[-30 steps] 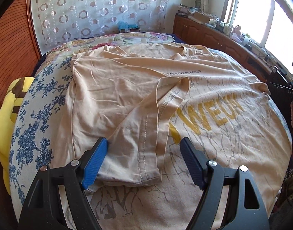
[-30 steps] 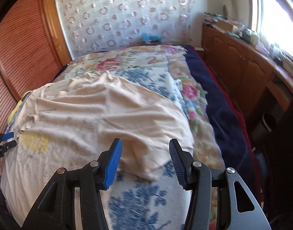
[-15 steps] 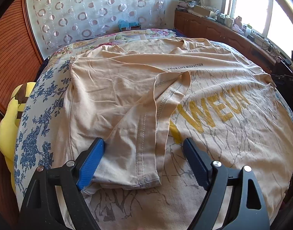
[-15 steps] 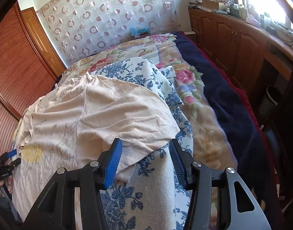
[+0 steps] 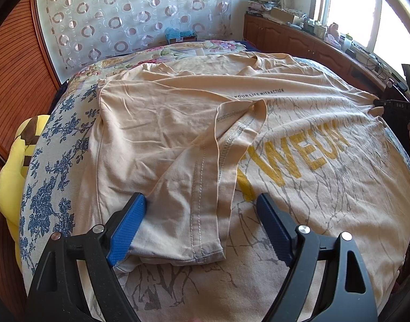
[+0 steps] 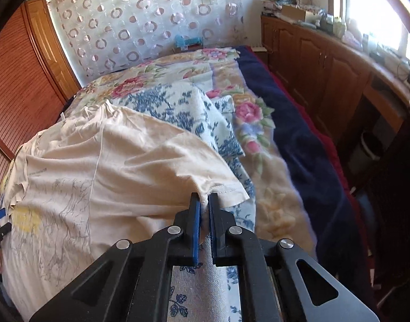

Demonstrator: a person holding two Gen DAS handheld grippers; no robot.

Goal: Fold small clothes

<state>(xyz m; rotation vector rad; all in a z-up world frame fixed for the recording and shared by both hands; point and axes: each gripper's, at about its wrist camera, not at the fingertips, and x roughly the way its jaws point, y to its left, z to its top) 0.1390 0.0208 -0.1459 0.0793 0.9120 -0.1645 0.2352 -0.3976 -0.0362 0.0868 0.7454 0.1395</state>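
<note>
Right gripper (image 6: 202,201) pinches the hem of the beige T-shirt (image 6: 111,166), spread across the bed (image 6: 261,145); left gripper (image 5: 202,209) stands spread over the folded sleeve (image 5: 205,187) at six o'clock. Thin bite could slip mid-fold.

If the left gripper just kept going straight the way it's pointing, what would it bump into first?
Most likely the folded-over sleeve of the beige T-shirt, which lies right between the open left gripper and the bed beneath. Depth is hard to judge through this lens.
</note>
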